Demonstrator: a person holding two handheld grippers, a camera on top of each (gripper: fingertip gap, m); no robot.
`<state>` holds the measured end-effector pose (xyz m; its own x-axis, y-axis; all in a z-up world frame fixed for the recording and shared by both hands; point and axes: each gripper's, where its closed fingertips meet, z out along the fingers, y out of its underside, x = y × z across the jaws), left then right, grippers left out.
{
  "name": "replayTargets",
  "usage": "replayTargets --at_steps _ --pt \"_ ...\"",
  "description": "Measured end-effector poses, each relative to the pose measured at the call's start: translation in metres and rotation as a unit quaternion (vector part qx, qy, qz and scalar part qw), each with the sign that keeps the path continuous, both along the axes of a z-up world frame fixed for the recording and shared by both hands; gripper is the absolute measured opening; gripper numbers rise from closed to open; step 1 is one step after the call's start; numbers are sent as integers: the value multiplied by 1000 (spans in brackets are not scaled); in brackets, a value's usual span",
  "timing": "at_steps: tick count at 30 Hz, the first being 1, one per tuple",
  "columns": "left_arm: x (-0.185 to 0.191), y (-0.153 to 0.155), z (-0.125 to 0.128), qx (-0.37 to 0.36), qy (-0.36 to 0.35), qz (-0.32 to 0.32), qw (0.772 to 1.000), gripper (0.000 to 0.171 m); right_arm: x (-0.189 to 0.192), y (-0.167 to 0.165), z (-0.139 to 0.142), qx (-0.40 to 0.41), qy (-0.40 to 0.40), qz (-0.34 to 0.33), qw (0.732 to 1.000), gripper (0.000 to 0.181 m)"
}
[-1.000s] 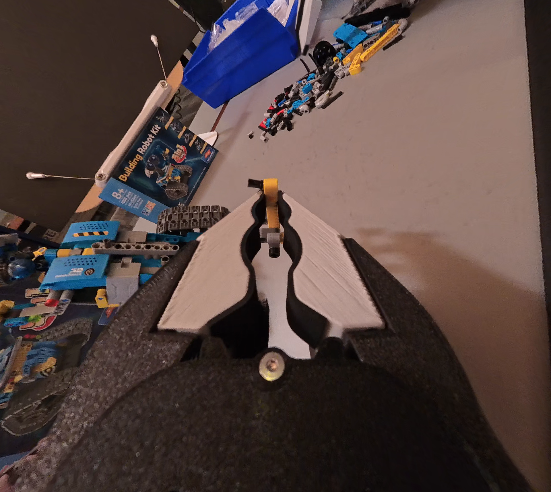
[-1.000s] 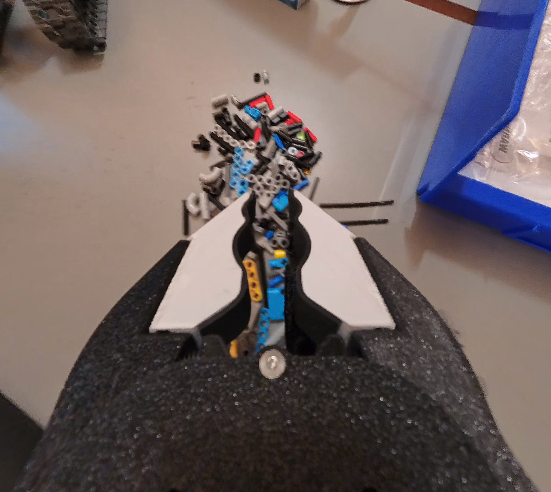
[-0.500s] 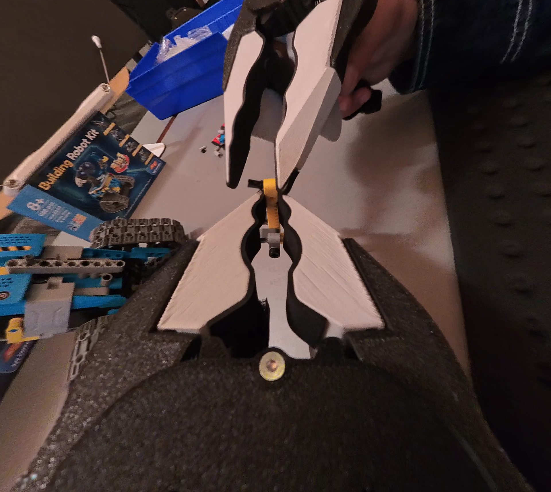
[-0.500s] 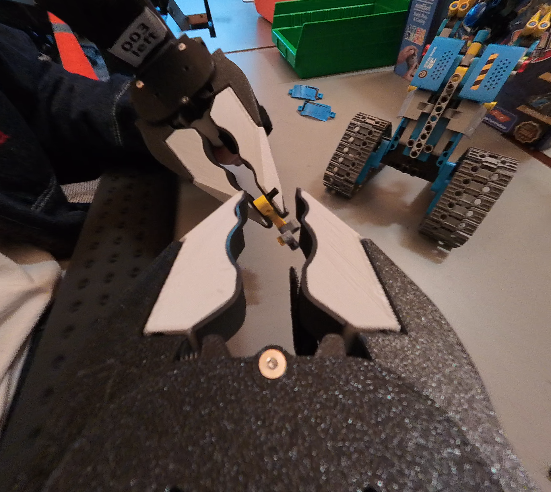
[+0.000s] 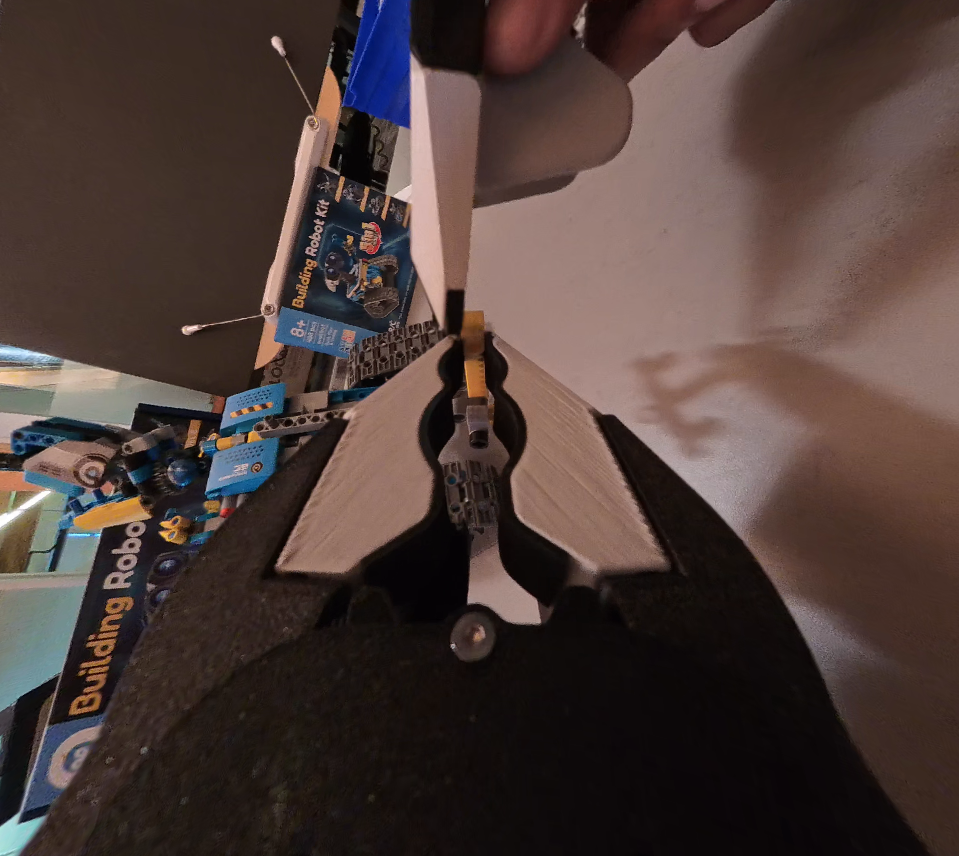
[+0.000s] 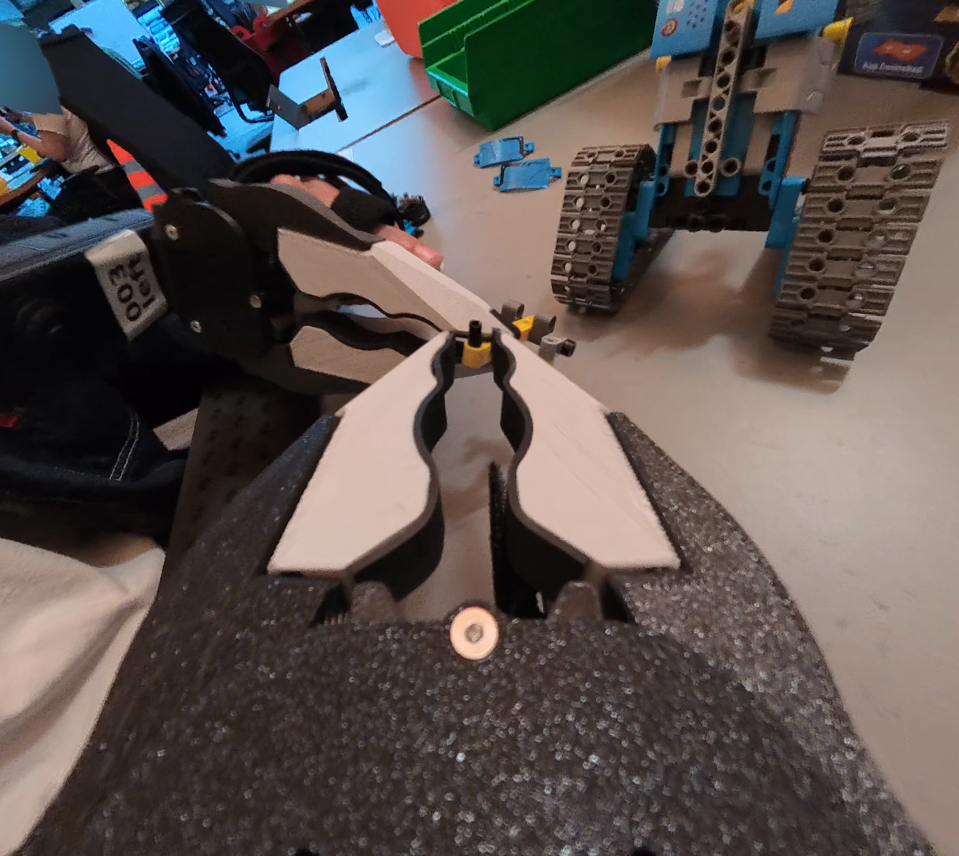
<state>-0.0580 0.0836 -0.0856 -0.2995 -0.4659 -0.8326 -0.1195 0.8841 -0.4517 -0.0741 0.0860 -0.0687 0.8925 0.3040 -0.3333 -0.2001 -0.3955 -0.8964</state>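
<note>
Grey table point(image 6: 726, 468): two tools point(image 5: 469, 338) point(image 6: 475, 338) pinching one yellow beam point(image 5: 473, 366).

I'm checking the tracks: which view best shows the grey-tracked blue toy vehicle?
The right wrist view: the grey-tracked blue toy vehicle stands whole on the table, both tracks visible. The left wrist view shows only part of it, behind the left gripper.

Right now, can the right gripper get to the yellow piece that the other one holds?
Probably yes. The right gripper already has its tips around one end of the yellow piece, and nothing blocks it; the left gripper grips the rest.
</note>
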Motion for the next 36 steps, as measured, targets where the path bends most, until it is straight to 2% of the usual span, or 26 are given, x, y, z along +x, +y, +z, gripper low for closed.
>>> replayTargets --at_steps 3,5,9,12,17,20,26,29,32,36 --pt "1 2 -2 0 7 7 1000 6 2 1 -4 -3 -17 -5 1000 11" --pt "1 1 -1 8 2 5 1000 6 0 0 0 5 -2 -1 1000 6" --pt "0 2 -1 43 -5 7 999 6 0 0 -2 -2 15 0 1000 7" --pt "0 4 -4 67 -7 9 998 6 0 1 -5 -14 49 0 999 6" --pt "-1 2 -1 38 -18 -11 999 6 -1 -2 0 -8 107 16 994 4" --pt "-2 2 -4 51 -12 -17 998 6 -2 -3 -3 -19 124 19 992 4" --pt "-1 4 -8 66 -2 -2 998 5 -2 3 -4 -20 129 1 991 3" --pt "0 6 -11 58 10 7 998 5 2 4 -6 -15 83 -14 996 4" --pt "0 11 -12 47 17 17 999 5 0 5 -12 -28 76 -14 997 15" --pt "0 10 -12 59 14 17 998 5 0 6 -9 -20 72 -17 997 9"
